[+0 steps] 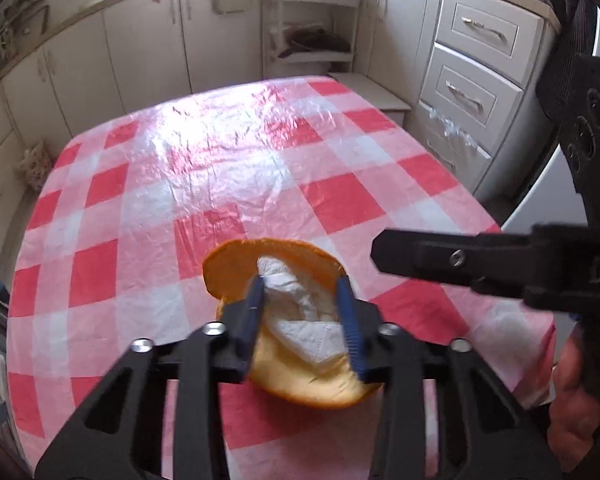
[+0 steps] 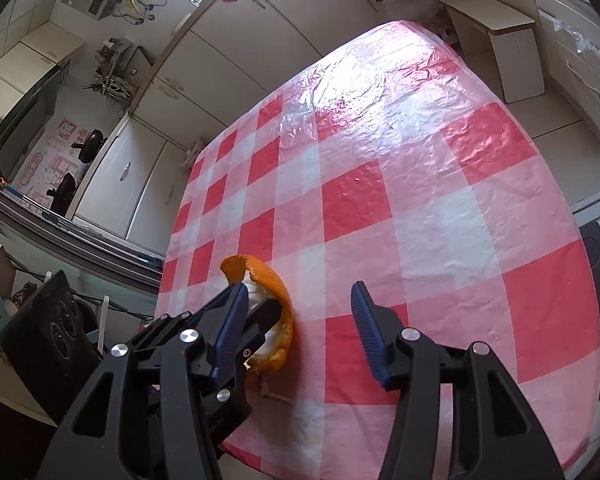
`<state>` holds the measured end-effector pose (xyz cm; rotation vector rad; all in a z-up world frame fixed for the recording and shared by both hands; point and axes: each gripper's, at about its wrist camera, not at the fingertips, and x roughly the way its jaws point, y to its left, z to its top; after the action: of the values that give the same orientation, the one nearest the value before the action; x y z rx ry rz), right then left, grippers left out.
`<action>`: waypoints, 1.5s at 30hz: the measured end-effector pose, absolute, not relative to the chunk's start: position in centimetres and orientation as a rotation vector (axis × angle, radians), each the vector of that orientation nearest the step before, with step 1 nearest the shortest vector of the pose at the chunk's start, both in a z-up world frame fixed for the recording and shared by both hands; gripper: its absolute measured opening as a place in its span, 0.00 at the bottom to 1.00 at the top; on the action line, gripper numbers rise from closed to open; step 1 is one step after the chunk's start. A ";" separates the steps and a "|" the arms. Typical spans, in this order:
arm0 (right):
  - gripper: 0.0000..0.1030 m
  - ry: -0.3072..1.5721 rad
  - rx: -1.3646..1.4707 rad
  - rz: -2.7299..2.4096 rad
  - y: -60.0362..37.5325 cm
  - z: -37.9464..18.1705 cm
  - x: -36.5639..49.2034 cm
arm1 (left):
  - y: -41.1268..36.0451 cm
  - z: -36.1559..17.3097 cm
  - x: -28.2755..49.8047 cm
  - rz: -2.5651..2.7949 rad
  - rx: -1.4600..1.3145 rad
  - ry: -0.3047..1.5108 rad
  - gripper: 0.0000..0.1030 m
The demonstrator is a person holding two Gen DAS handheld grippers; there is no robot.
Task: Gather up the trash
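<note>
A large orange peel (image 1: 236, 268) with a crumpled white tissue (image 1: 300, 312) inside it is held between the blue pads of my left gripper (image 1: 302, 300), just above the red-and-white checked tablecloth (image 1: 220, 160). In the right wrist view the peel (image 2: 274, 292) and the left gripper's fingers (image 2: 260, 320) sit at the table's near left edge. My right gripper (image 2: 300, 304) is open and empty beside the peel; its fingers show in the left wrist view (image 1: 420, 256).
A small twig or stem (image 2: 276, 394) lies on the cloth below the peel. White cabinets (image 1: 140, 52) and drawers (image 1: 472, 64) ring the table. A low stool (image 2: 500, 36) stands past the far corner.
</note>
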<state>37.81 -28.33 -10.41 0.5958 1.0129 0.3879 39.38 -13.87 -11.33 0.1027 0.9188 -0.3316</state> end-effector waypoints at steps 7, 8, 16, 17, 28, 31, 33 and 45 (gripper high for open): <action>0.54 1.035 0.563 0.393 -27.8 -10.6 38.0 | -10.1 -9.7 37.5 -0.380 -0.090 0.900 0.05; 0.55 1.041 0.534 0.396 -27.2 -10.7 38.1 | -9.7 -9.4 37.2 -0.387 -0.112 0.893 0.05; 0.55 0.970 0.571 0.318 -27.9 -10.1 38.2 | -11.8 -9.4 37.6 -0.396 0.006 0.929 0.36; 0.55 0.972 0.590 0.315 -28.2 -10.2 38.2 | -12.2 -9.9 38.2 -0.373 0.024 0.944 0.43; 0.55 1.009 0.574 0.342 -28.0 -10.8 39.3 | -12.7 -11.6 39.7 -0.383 0.049 0.941 0.15; 0.55 1.018 0.549 0.363 -27.2 -10.6 39.5 | -11.1 -10.2 38.5 -0.401 -0.022 0.909 0.12; 0.55 1.029 0.512 0.371 -26.3 -10.7 39.8 | -9.8 -9.3 37.6 -0.412 -0.067 0.892 0.12; 0.09 0.986 0.157 0.349 -19.7 -11.5 40.1 | -3.1 -7.9 28.2 -0.414 -0.225 0.887 0.10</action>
<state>40.09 -19.69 -11.49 0.1570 0.9863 0.3491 28.19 -3.13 -7.85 -0.2251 0.8869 -0.4138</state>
